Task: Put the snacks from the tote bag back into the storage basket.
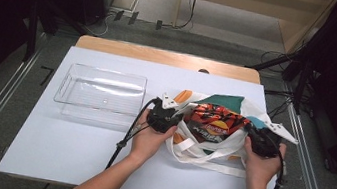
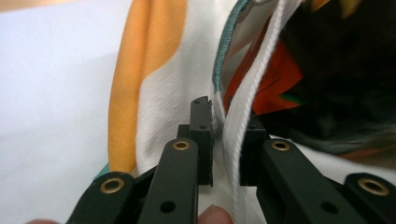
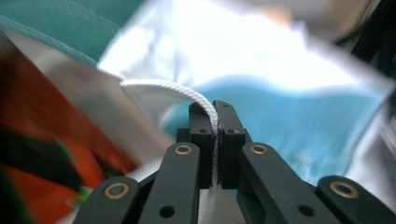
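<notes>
A white tote bag (image 1: pixel 201 152) with orange, teal and blue patches lies on the white table, its mouth held apart. Inside it lies a red, orange and black snack bag (image 1: pixel 213 121). My left gripper (image 1: pixel 172 121) is at the bag's left rim. In the left gripper view the left gripper (image 2: pixel 227 135) is shut on the teal-stitched hem (image 2: pixel 219 70) together with a white strap (image 2: pixel 254 79). My right gripper (image 1: pixel 256 135) is at the bag's right side. In the right gripper view the right gripper (image 3: pixel 215 126) is shut on the white strap (image 3: pixel 182 88), which arches over its tips.
An empty clear plastic tray (image 1: pixel 64 86) stands on the table's left half, apart from the bag. The white table top (image 1: pixel 72 151) reaches toward the person. A wooden edge (image 1: pixel 162 55) runs along the far side, with cables and dark stands on the floor beyond.
</notes>
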